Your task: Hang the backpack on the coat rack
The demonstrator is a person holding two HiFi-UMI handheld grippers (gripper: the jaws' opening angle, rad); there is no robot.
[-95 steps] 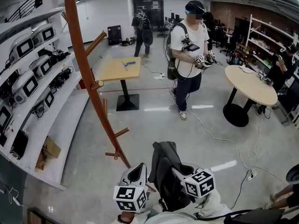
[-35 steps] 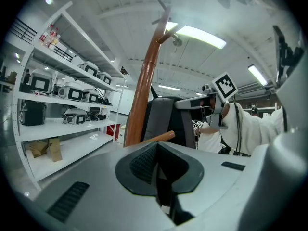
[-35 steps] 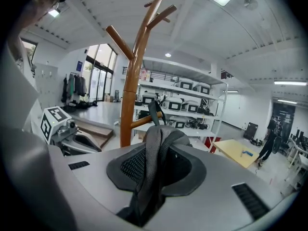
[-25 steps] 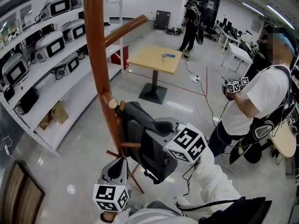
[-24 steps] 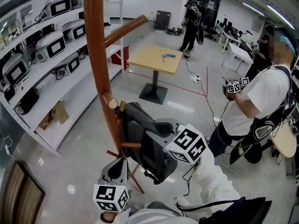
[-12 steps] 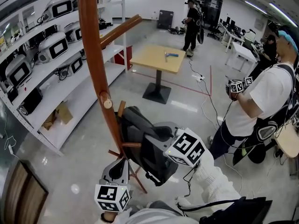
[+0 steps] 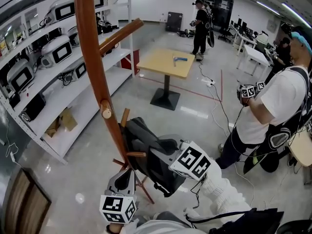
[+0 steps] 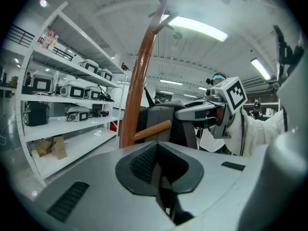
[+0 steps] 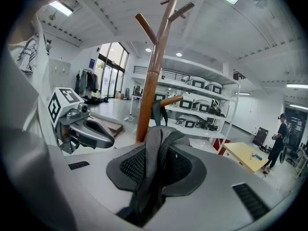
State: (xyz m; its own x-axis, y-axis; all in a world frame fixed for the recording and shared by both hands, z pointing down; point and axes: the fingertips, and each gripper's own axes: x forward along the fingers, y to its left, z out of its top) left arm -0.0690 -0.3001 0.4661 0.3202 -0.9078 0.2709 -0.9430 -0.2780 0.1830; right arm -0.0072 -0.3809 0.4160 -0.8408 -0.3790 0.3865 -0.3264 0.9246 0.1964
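The dark grey fabric backpack [image 7: 153, 157] sits against the lower stretch of the tall reddish-brown wooden coat rack [image 7: 91, 67], right at a short side peg [image 7: 136, 154]. The right gripper [image 9: 156, 167] pinches the backpack's grey mesh strap [image 9: 155, 137] between its pads. The left gripper [image 8: 161, 174], low beside the rack and just under the backpack, has its jaws pressed together with nothing between them.

Head view looks down; all share coat rack [image 7: 93, 67].
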